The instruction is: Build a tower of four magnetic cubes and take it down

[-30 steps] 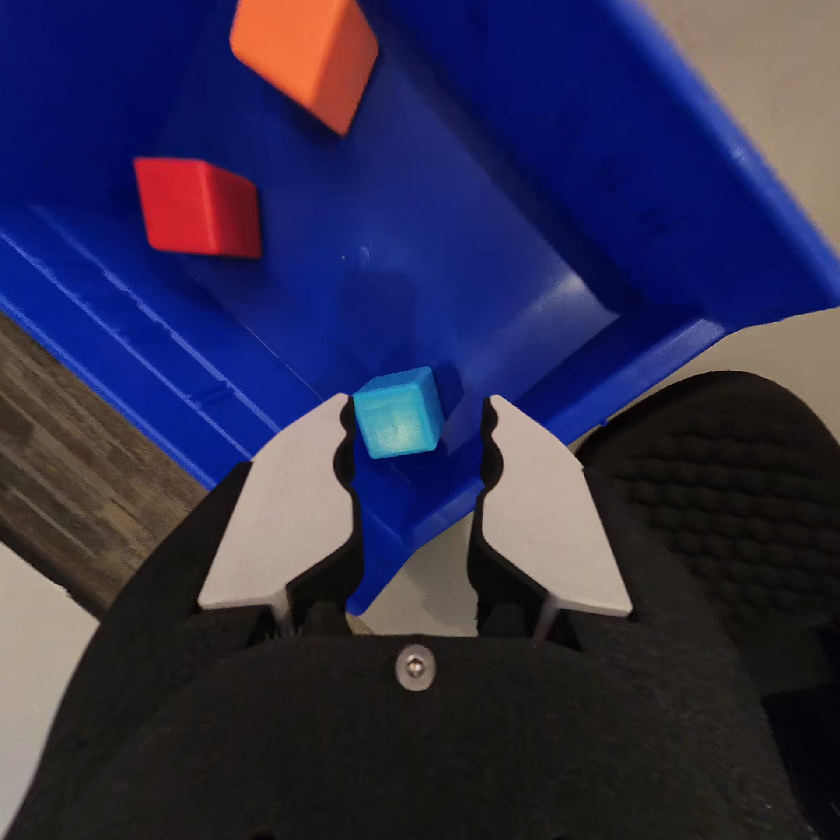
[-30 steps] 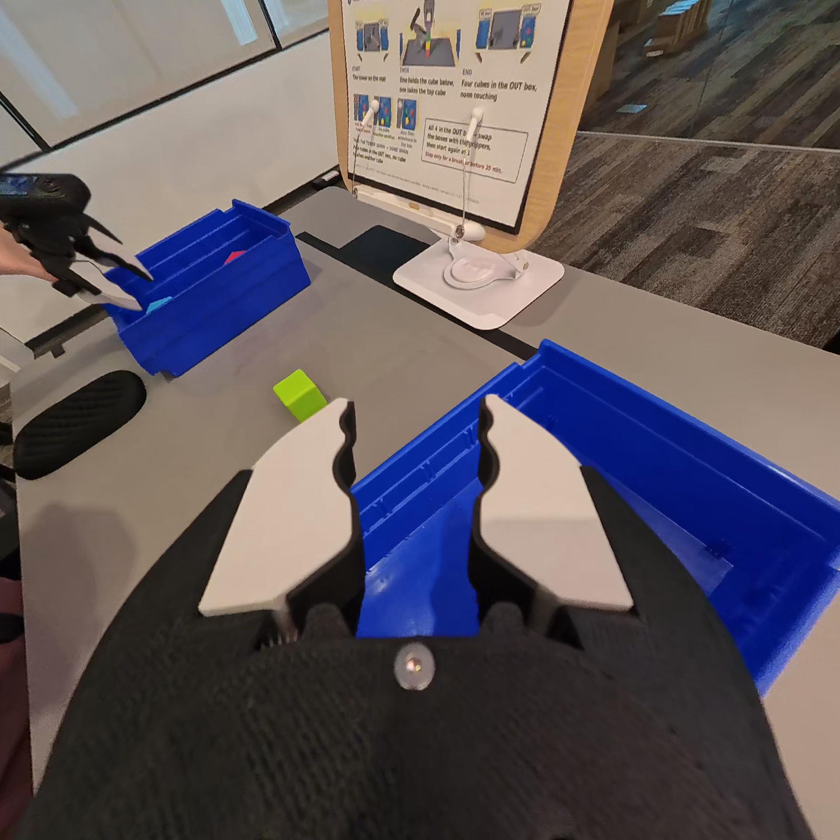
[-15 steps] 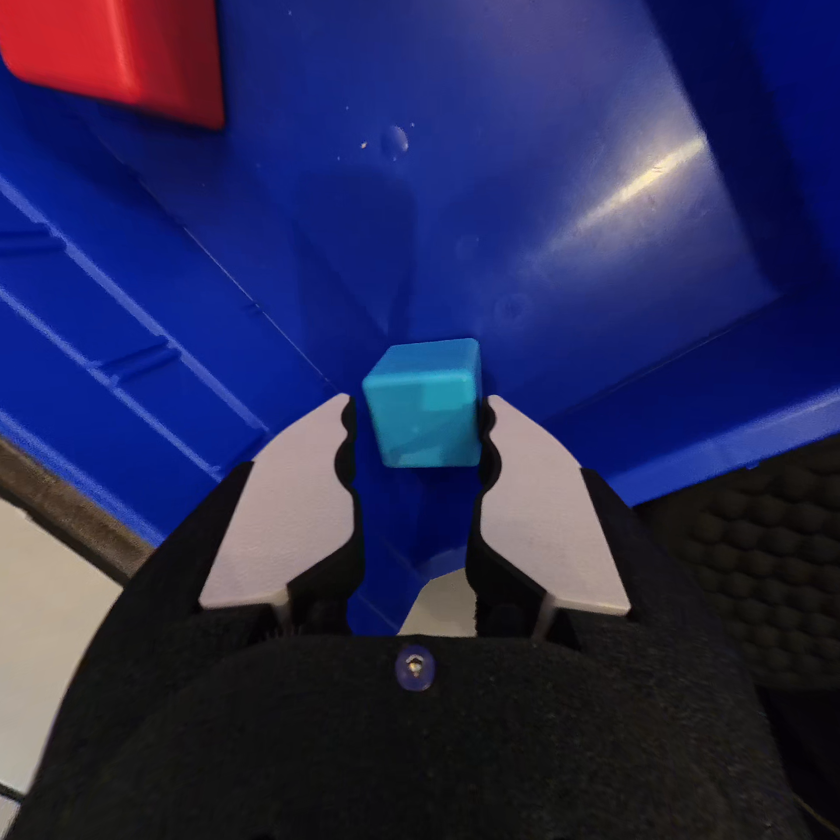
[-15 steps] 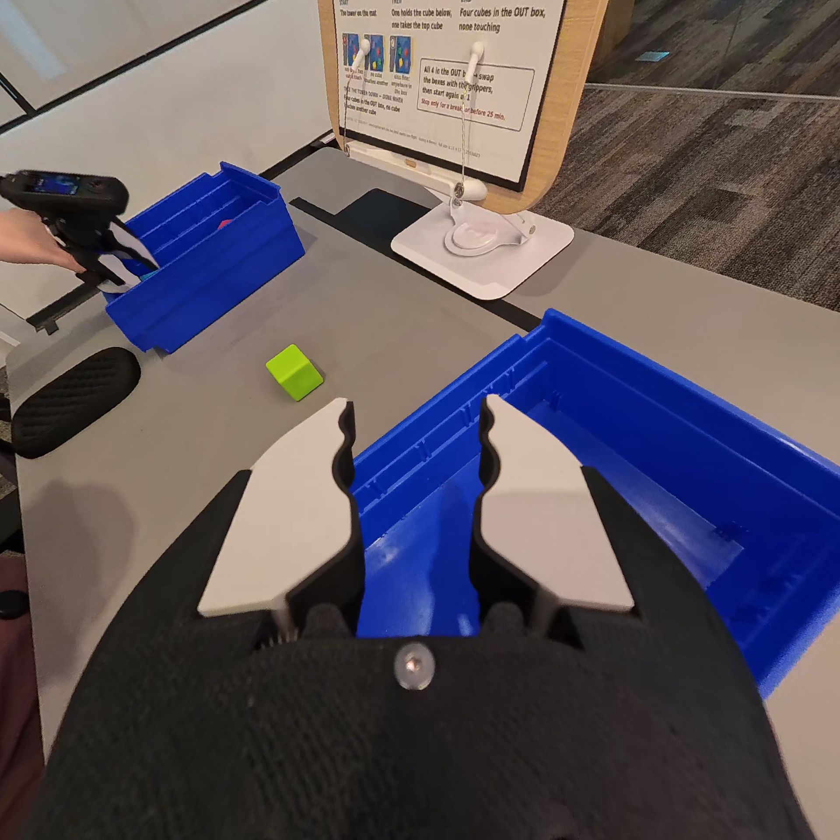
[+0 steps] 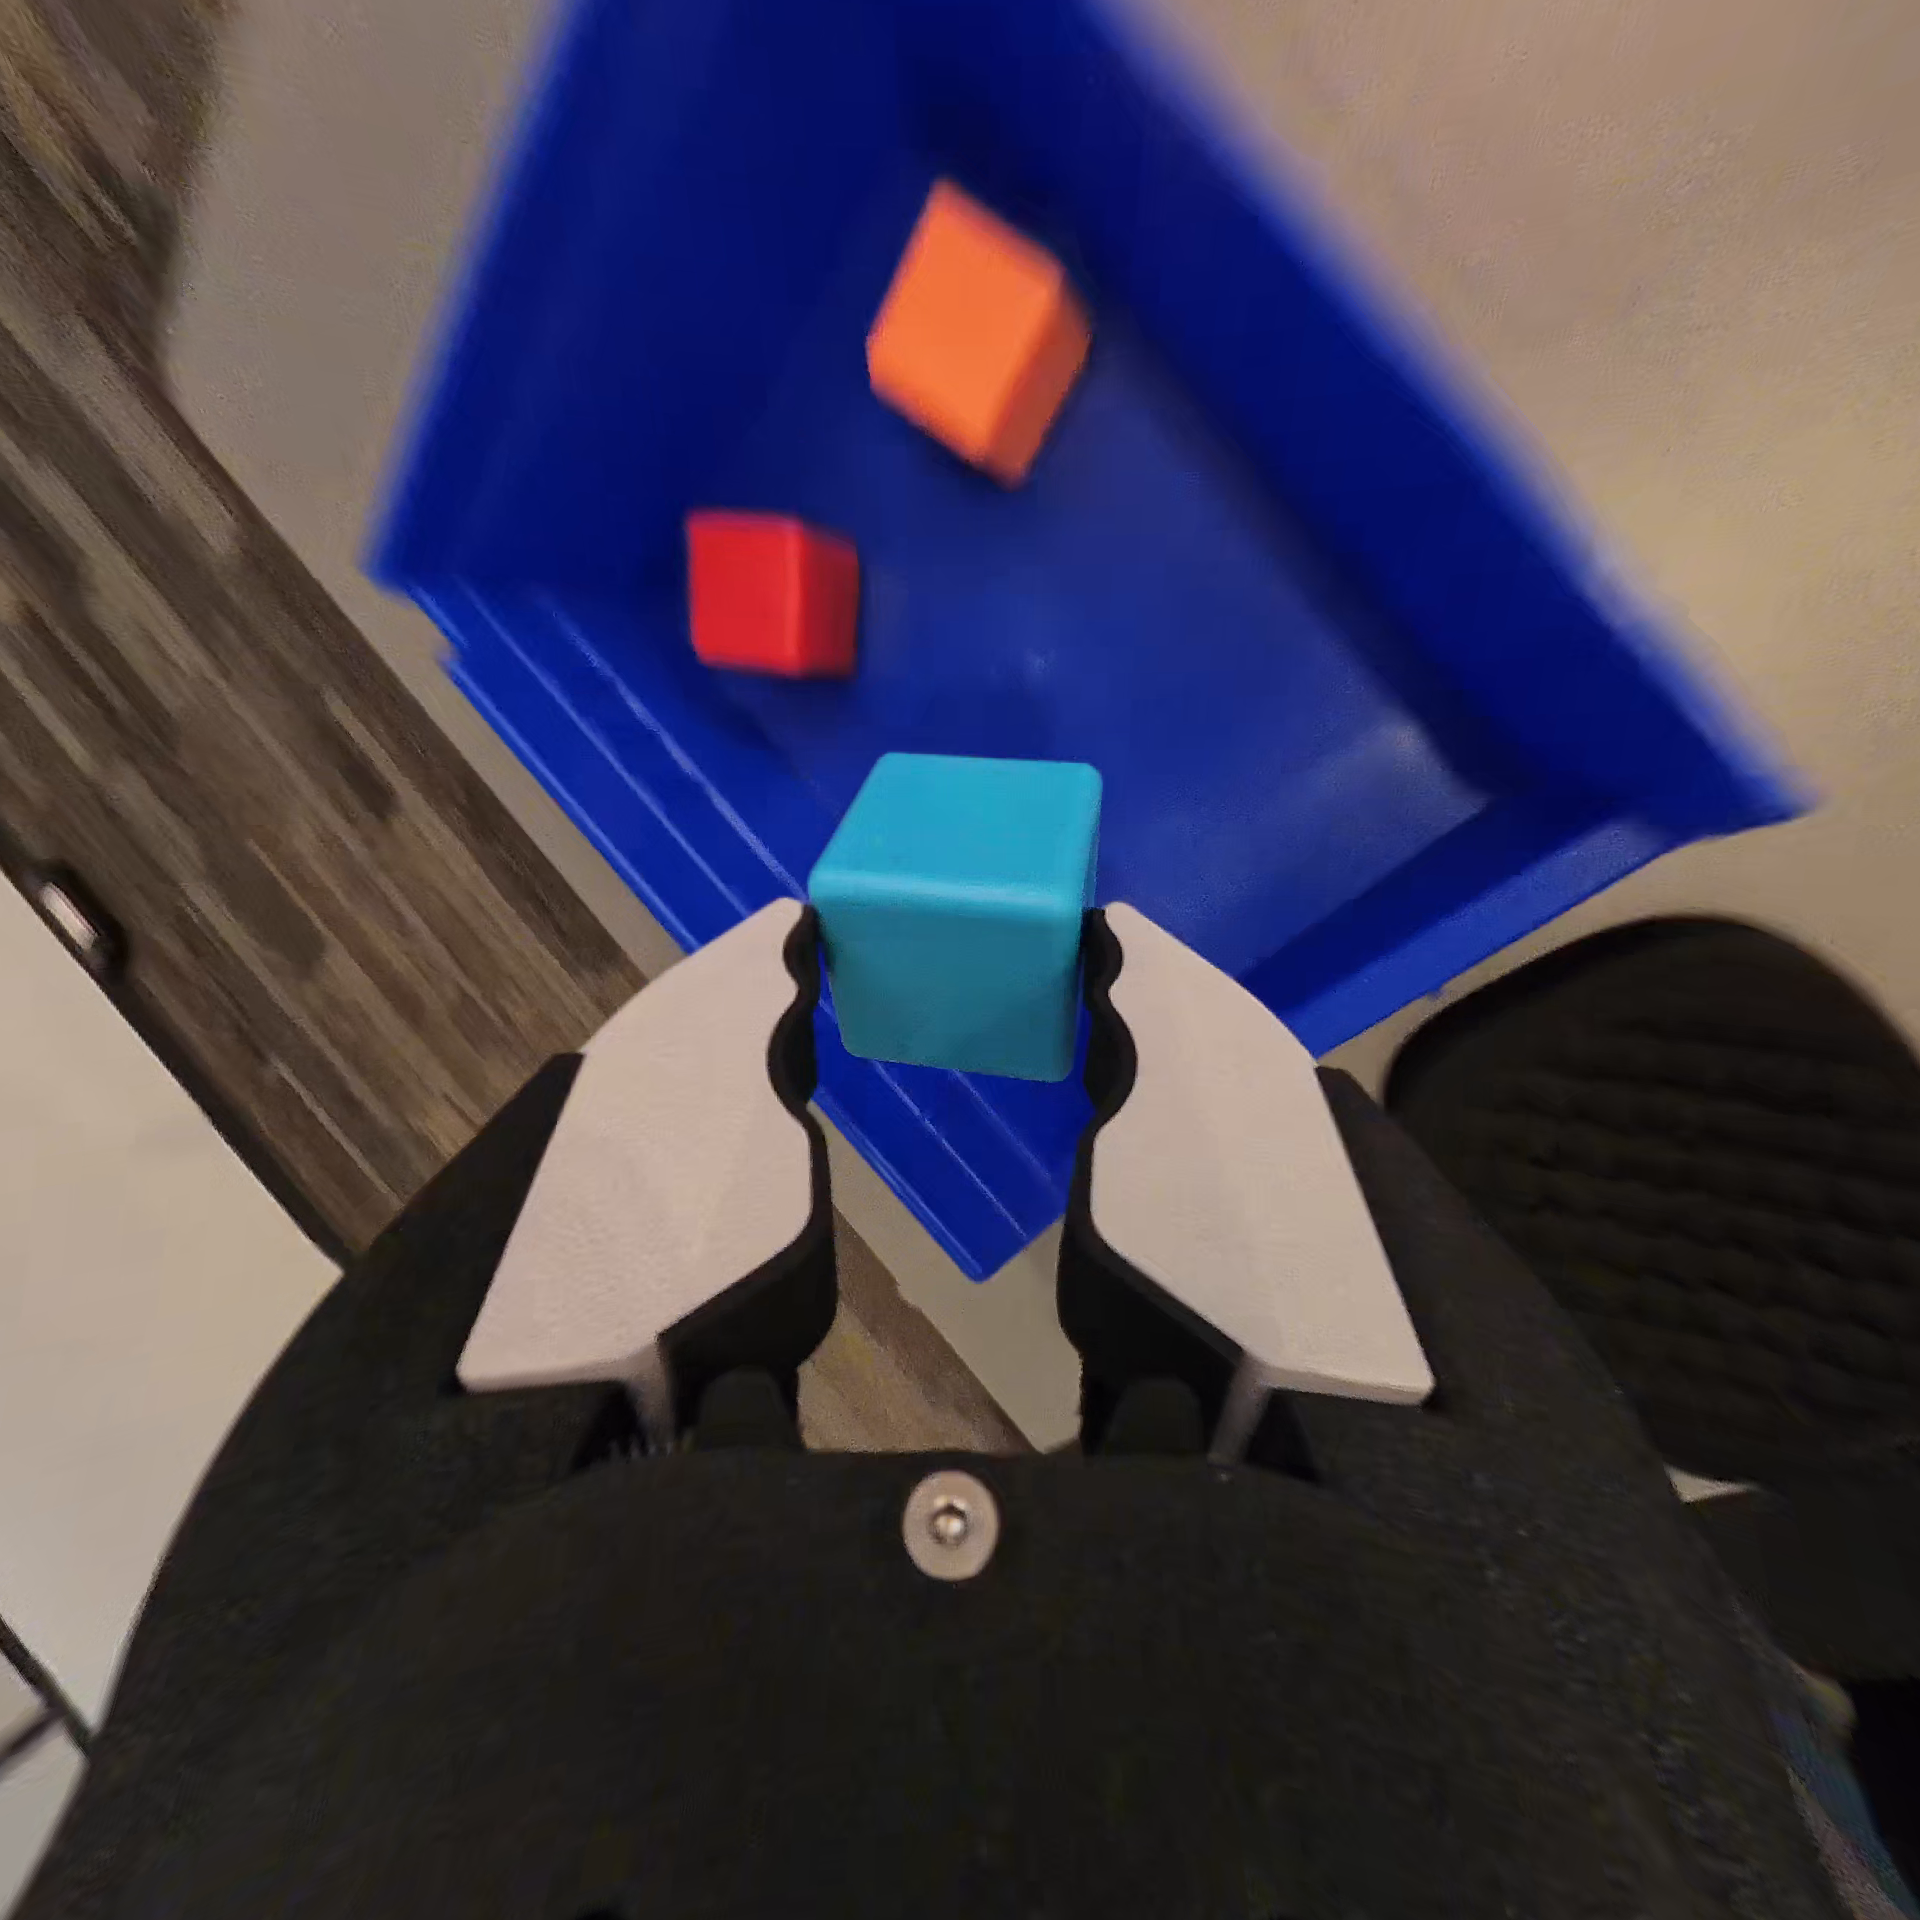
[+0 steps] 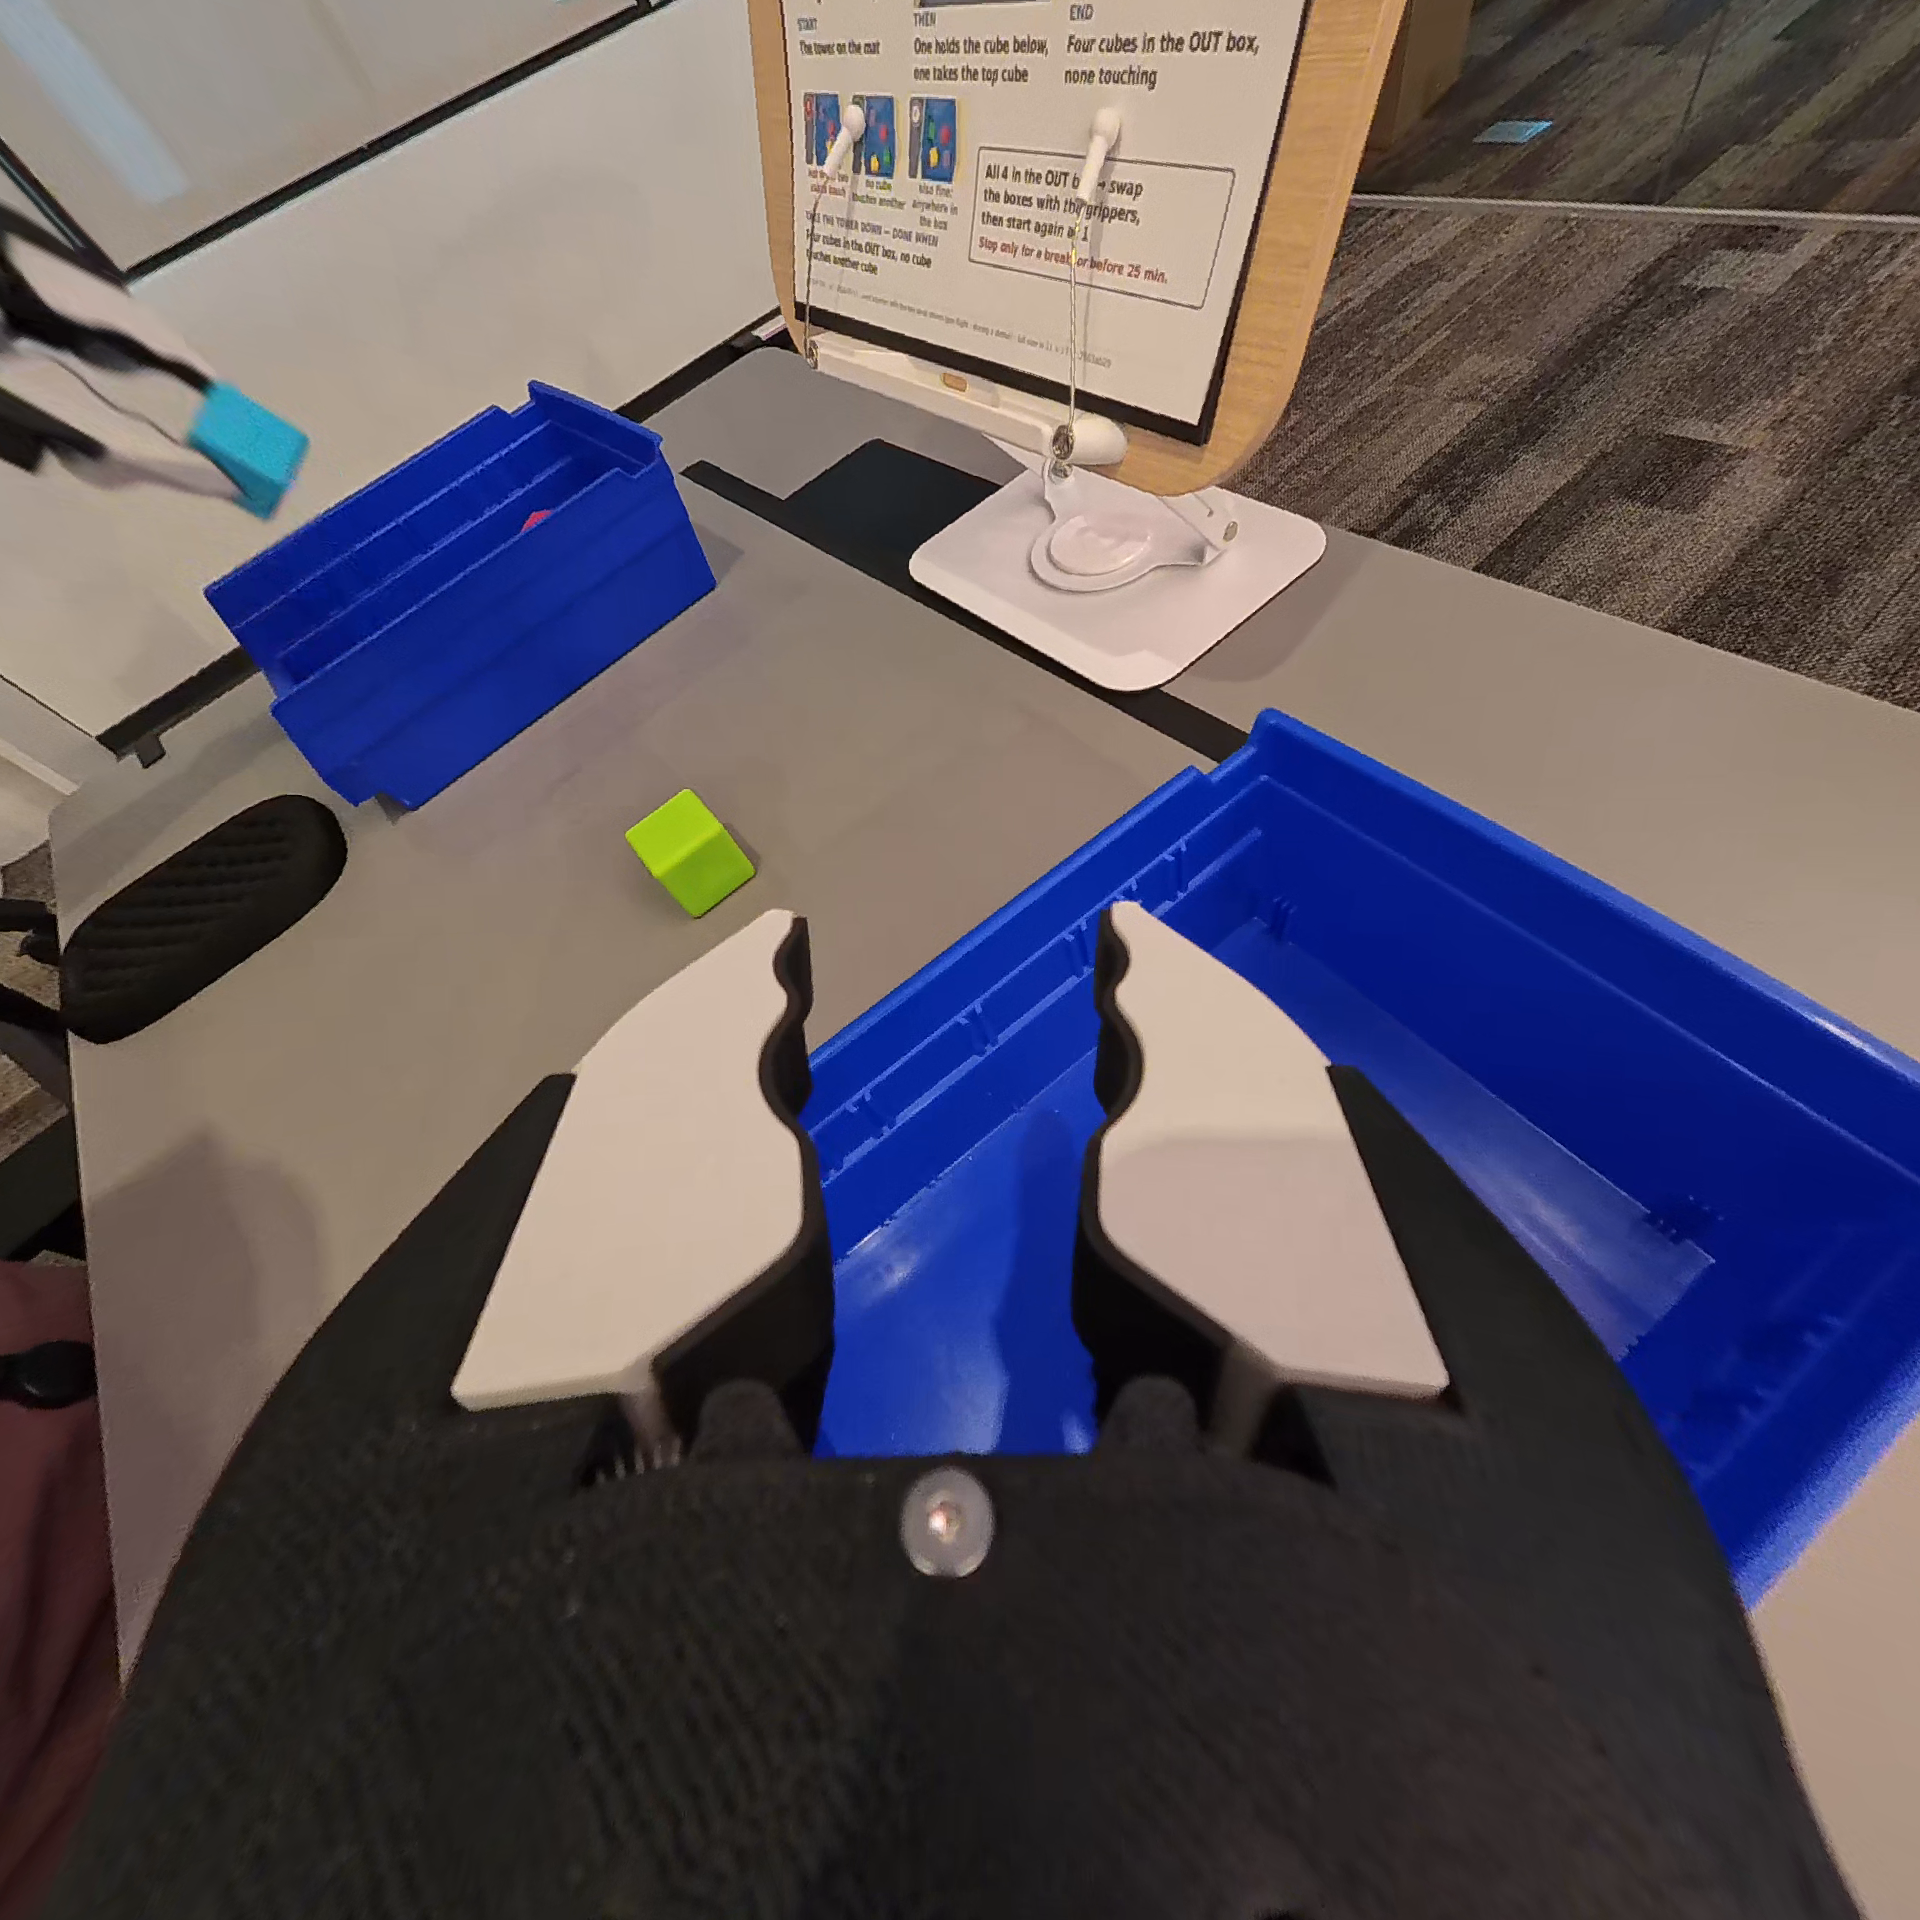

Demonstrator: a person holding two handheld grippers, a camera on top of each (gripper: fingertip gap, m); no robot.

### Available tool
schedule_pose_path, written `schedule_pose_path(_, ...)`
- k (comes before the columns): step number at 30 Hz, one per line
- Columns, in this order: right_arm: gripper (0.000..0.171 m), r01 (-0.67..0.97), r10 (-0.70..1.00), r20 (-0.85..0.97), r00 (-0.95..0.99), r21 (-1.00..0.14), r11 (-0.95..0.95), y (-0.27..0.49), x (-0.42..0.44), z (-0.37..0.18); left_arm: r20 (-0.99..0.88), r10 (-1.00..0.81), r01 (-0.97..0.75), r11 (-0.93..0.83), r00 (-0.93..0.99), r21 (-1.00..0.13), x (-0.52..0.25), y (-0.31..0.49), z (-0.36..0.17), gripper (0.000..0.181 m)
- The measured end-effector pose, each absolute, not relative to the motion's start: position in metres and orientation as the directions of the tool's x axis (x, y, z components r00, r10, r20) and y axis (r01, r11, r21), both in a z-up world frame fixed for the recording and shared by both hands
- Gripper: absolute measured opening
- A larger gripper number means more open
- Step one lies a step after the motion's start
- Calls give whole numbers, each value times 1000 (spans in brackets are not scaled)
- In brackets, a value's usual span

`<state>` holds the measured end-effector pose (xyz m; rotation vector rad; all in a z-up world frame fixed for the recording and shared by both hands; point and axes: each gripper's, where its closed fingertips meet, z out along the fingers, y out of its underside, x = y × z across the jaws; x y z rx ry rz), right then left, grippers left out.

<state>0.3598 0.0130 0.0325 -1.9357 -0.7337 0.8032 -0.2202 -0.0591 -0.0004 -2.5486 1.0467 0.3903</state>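
Though small, hard and smooth-faced, likely light yet prone to twist or snap sideways near another magnet, so best pinched square on two opposite flat faces, as now: teal cube (image 5: 951,920) clamped between the left gripper (image 5: 951,971) fingers (image 5: 665,1132), lifted clear above the blue bin (image 5: 1299,665). Beyond the fingertips, down in that bin: red cube (image 5: 774,592) and orange cube (image 5: 977,327), apart. Right gripper (image 6: 951,971) fingers parted around nothing, over the near bin (image 6: 1455,997); green cube (image 6: 691,852) just ahead-left on the tabletop (image 6: 416,1039).
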Motion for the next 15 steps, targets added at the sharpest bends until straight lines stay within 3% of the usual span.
schedule_pose_path(3,54,190,754,-238,612,-882,-432,13,357,30,-413,-681,-796,-500,605,-341,-147,-46,53,49)
schedule_pose_path(5,54,206,756,-231,612,-877,-435,12,355,27,-408,-755,-850,-383,513,-362,-91,-46,62,48)
schedule_pose_path(11,54,218,765,-225,603,-876,-430,9,353,26,-381,-901,-970,-139,208,-202,29,-46,6,48)
schedule_pose_path(15,54,213,774,-229,591,-881,-423,6,351,28,-334,-936,-989,-68,110,-133,72,-36,-41,48)
